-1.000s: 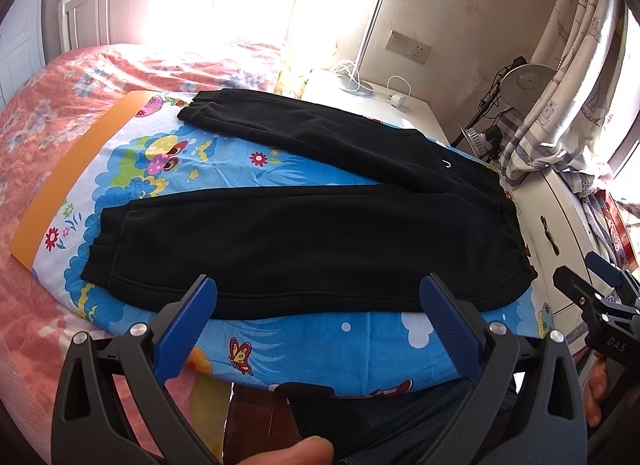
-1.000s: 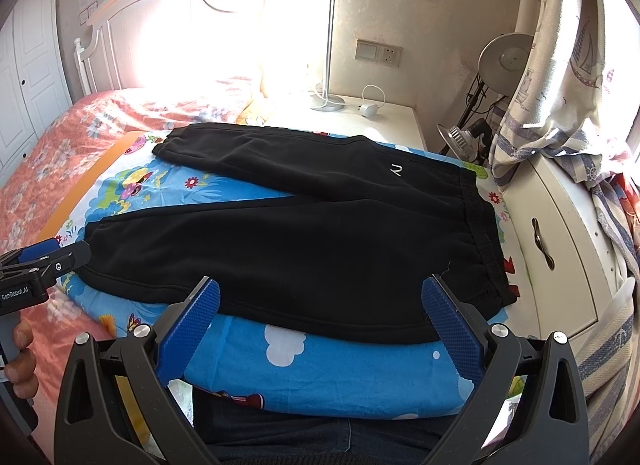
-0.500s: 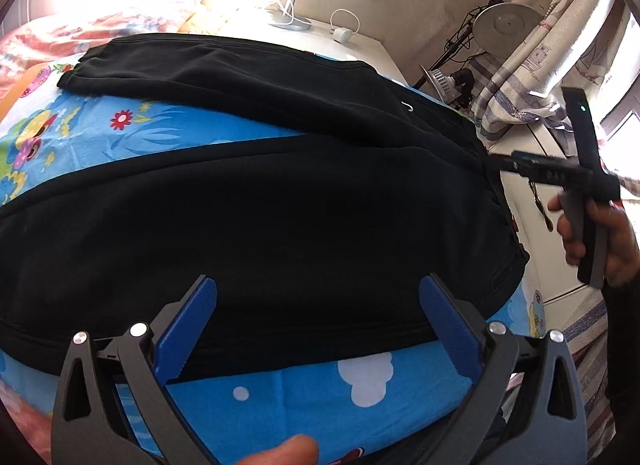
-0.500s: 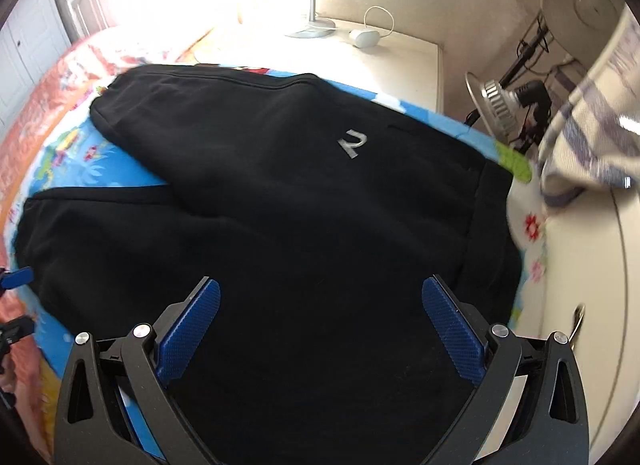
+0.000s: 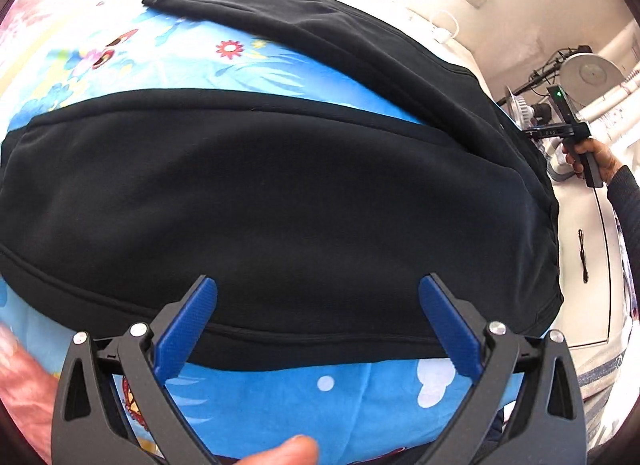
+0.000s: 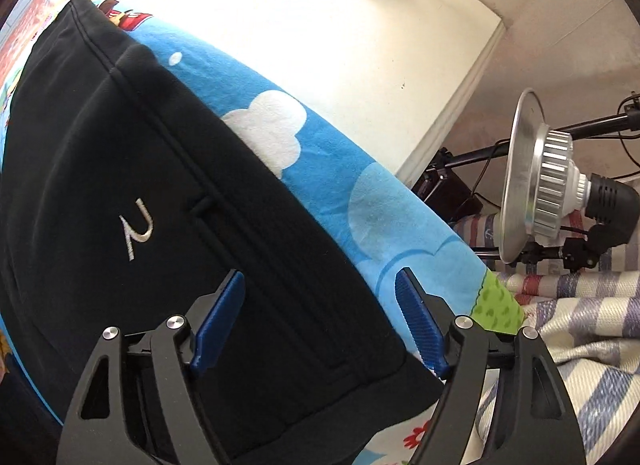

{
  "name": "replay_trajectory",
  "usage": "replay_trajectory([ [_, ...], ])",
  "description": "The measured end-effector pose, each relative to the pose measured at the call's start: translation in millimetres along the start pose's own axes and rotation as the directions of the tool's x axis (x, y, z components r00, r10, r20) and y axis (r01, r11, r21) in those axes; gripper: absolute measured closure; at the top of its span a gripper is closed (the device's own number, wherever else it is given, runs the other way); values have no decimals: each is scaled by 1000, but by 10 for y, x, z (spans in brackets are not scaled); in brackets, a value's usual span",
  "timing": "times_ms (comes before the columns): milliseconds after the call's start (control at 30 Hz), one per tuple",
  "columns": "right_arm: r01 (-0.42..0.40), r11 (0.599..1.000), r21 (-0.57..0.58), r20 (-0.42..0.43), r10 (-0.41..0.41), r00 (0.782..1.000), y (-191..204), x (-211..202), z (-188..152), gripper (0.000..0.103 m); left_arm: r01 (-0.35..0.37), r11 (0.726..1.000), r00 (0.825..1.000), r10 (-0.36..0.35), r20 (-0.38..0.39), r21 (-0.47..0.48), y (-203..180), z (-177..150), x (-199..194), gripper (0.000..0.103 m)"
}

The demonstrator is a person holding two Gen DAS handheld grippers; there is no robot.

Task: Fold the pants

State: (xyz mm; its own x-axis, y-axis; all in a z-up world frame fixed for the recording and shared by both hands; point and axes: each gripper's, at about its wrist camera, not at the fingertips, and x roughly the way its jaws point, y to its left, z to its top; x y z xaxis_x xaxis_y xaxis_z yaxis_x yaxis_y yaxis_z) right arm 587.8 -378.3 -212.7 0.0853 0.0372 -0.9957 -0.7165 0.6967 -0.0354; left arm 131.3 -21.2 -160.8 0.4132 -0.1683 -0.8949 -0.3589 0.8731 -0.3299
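Right now I am in the reaching step, before any fold: the black pants [image 5: 280,193] lie flat and spread on the cartoon-print blue sheet [image 5: 304,397], both legs apart in a V, the waistband [image 6: 304,305] at the end nearest the white bedside table [image 6: 320,37]. My right gripper [image 6: 320,325] points down over the waistband corner on the table side; its jaws have just been closing from full width and stand part open, straddling the band's far edge, pads not yet pressing cloth. My left gripper [image 5: 318,329] hovers over the near leg's lower seam, well away from the table, jaws wide and holding nothing. Next, I judge, each gripper must drop onto its edge and pinch through both layers before I carry one leg across onto the other. The thick fleece may slip if I catch only the top layer.
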Motion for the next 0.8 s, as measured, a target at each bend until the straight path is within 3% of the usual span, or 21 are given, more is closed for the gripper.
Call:
replay_trajectory([
  [100, -54, 998, 30, 2, 53, 999, -153, 50, 39, 29, -29, 998, 1000, 29, -1, -49, 117, 19, -14, 2],
  [133, -77, 996, 41, -8, 78, 997, -189, 83, 35, 35, -33, 998, 999, 33, 0, -54, 183, 43, -14, 2],
  [167, -122, 991, 55, -2, 122, 993, -225, 84, 21, 42, -37, 998, 999, 37, 0, -54, 178, 82, -6, 2],
  [233, -182, 982, 48, 15, 182, 983, -208, 28, -25, 74, -34, 999, 999, 34, 4, -41, 181, 221, 27, 2],
  [333, -97, 995, 17, 43, 96, 994, -65, -119, -151, 95, 1, 1000, 999, -1, 34, 17, 9, 537, 83, 2],
  [367, -58, 998, 31, 83, 55, 995, -32, -234, -215, 95, 10, 999, 999, -12, 44, 38, -69, 666, 111, 2],
  [433, -9, 998, 65, 193, -3, 981, 97, -556, -398, 95, 44, 997, 997, -49, 67, 67, -210, 947, 167, 2],
  [500, 23, 994, 106, 307, -55, 950, 344, -936, -689, 95, 109, 992, 990, -113, 82, 59, -319, 1249, 214, 5],
  [600, 75, 992, 103, 419, -112, 901, 982, -1399, -989, 95, 285, 958, 955, -281, 90, -25, -359, 1776, 304, 15],
  [667, 93, 991, 98, 459, -128, 879, 1341, -1498, -1277, 95, 404, 910, 914, -397, 82, -96, -362, 2128, 454, 17],
  [733, 108, 990, 94, 467, -139, 873, 1682, -1481, -1503, 95, 495, 849, 867, -498, 31, -186, -395, 2447, 724, 24],
  [767, 114, 989, 97, 468, -146, 872, 1782, -1425, -1585, 95, 507, 829, 855, -518, 16, -233, -400, 2581, 858, 27],
  [800, 113, 988, 101, 468, -147, 871, 1927, -1422, -1639, 95, 491, 829, 860, -510, 1, -269, -411, 2694, 964, 29],
])
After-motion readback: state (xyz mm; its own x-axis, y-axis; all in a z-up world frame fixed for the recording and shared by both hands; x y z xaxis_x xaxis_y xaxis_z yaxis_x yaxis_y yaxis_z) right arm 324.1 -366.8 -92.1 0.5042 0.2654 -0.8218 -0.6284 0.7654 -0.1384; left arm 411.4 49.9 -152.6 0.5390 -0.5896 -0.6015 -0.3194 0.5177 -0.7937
